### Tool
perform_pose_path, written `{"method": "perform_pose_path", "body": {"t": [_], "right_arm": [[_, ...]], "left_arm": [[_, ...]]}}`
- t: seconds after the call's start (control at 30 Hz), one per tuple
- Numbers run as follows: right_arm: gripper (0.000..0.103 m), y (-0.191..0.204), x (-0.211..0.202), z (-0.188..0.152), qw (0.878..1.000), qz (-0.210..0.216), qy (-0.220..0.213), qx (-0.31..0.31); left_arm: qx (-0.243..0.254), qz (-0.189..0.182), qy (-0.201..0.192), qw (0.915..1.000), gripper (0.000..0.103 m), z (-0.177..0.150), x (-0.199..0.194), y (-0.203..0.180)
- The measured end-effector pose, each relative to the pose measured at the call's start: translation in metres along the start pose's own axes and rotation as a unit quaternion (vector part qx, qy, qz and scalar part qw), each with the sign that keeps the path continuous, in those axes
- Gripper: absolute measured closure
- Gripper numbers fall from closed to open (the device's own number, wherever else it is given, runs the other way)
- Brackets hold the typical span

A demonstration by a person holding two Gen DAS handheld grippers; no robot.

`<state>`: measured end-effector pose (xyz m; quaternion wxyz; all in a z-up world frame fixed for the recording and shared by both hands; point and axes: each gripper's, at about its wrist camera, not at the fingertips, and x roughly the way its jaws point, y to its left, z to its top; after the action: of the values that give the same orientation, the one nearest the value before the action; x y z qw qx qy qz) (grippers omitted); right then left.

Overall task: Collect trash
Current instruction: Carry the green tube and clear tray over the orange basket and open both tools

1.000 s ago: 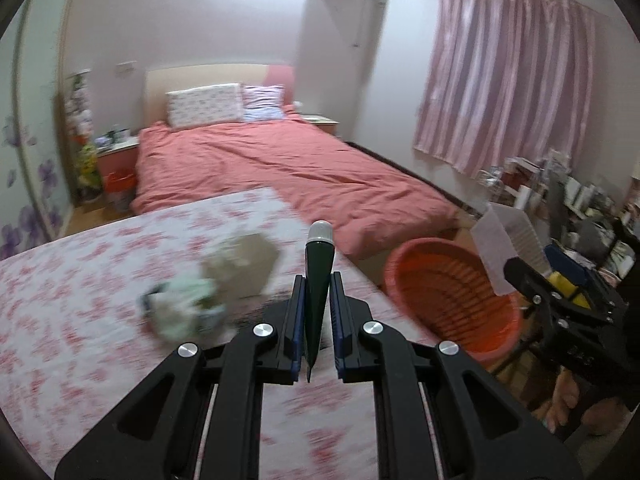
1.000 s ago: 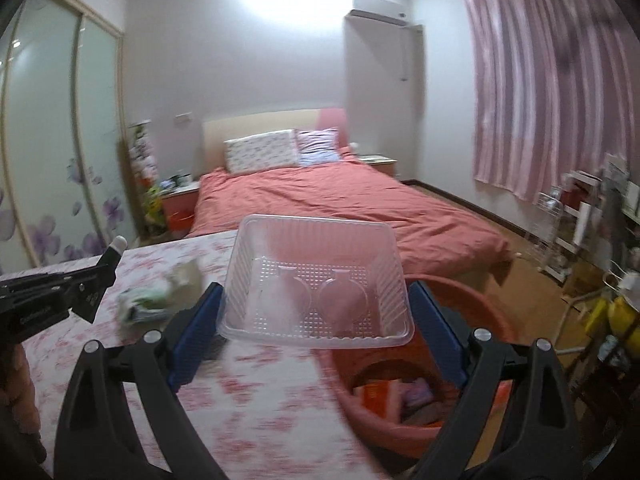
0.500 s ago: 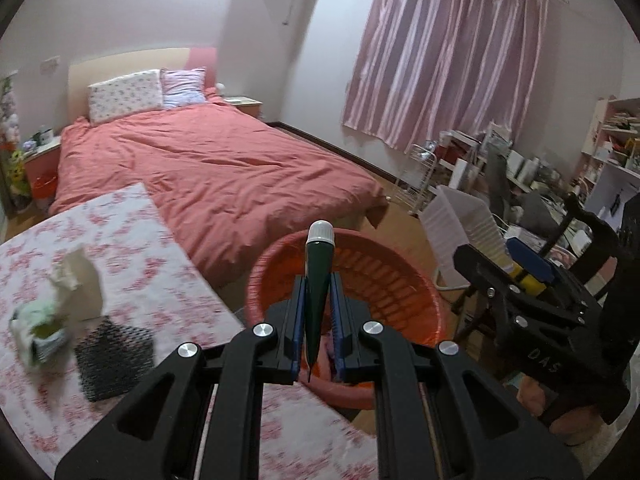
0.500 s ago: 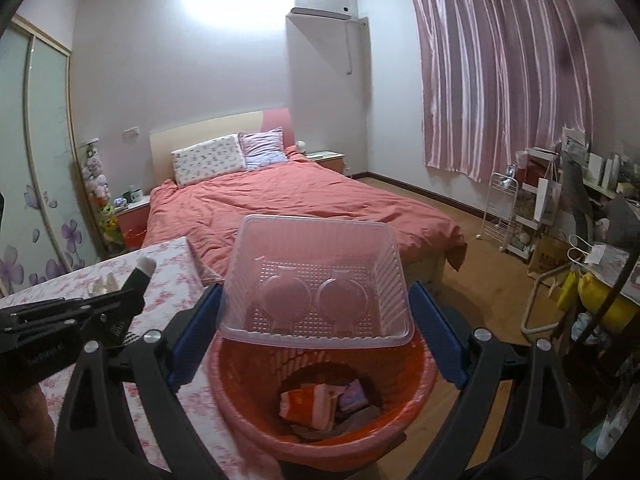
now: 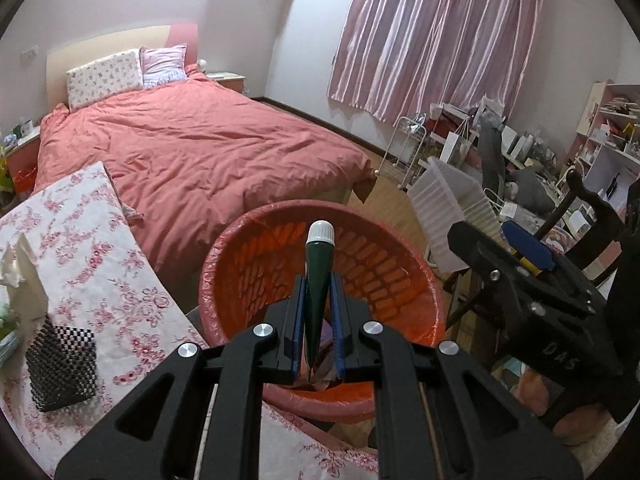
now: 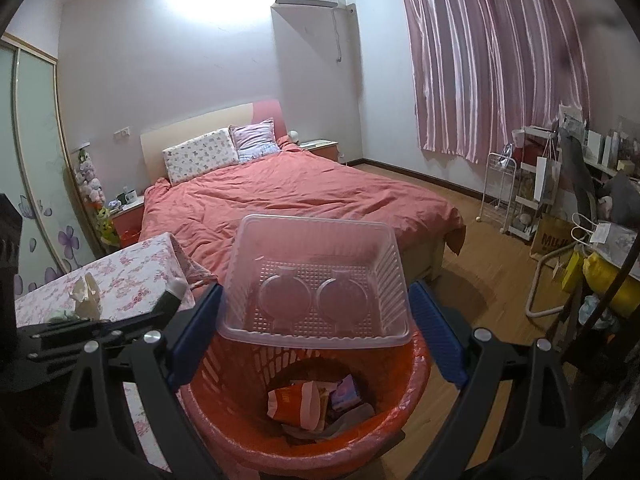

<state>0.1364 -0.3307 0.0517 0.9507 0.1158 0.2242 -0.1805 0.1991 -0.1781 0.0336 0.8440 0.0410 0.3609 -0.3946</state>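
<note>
A dark green tube with a white cap (image 5: 320, 256) is pinched in my left gripper (image 5: 317, 280), which is shut on it and pointing down over the orange basket (image 5: 384, 272). My right gripper (image 6: 315, 292) is shut on a clear plastic tray (image 6: 316, 272), held wide across its sides just above the orange basket (image 6: 224, 400). Wrappers (image 6: 312, 400) lie at the bottom of the basket. The left gripper (image 6: 172, 296) shows at the basket's left side, and the clear plastic tray (image 5: 452, 208) at its right.
The table with a floral cloth (image 5: 80, 248) stands left of the basket and bears a black mesh item (image 5: 62, 364) and crumpled tissue (image 5: 24, 276). The bed (image 5: 200, 152) lies behind. Cluttered racks (image 6: 532, 200) and bags line the right wall.
Both grippers have swung right from above the table to over the orange basket and dipped toward it. The tube and the tray stay held as before.
</note>
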Motion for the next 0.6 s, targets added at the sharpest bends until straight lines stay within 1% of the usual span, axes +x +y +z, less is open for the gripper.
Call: {"method": "perform_pose_path", "body": {"t": [0.27,0.43,0.5,0.57,0.6], "right_arm": [[0.013,-0.002,0.015,0.002,1.0,0.01,0.006,0.009],[0.012,-0.006,0.026,0.003,0.999,0.024,0.015,0.027],[0.011,-0.008,0.032,0.002,0.998,0.033,0.021,0.041],[0.01,-0.01,0.039,0.001,0.997,0.039,0.029,0.052],[0.008,-0.012,0.041,0.001,0.997,0.04,0.032,0.056]], "left_arm": [[-0.002,0.002,0.022,0.9998,0.091,-0.001,0.02,0.003],[-0.007,0.011,0.039,0.9991,0.091,-0.004,0.029,0.005],[-0.008,0.013,0.045,0.9989,0.087,-0.006,0.031,0.008],[-0.01,0.022,0.049,0.9985,0.067,-0.008,0.032,0.011],[-0.01,0.026,0.049,0.9984,0.064,-0.009,0.032,0.012]]}}
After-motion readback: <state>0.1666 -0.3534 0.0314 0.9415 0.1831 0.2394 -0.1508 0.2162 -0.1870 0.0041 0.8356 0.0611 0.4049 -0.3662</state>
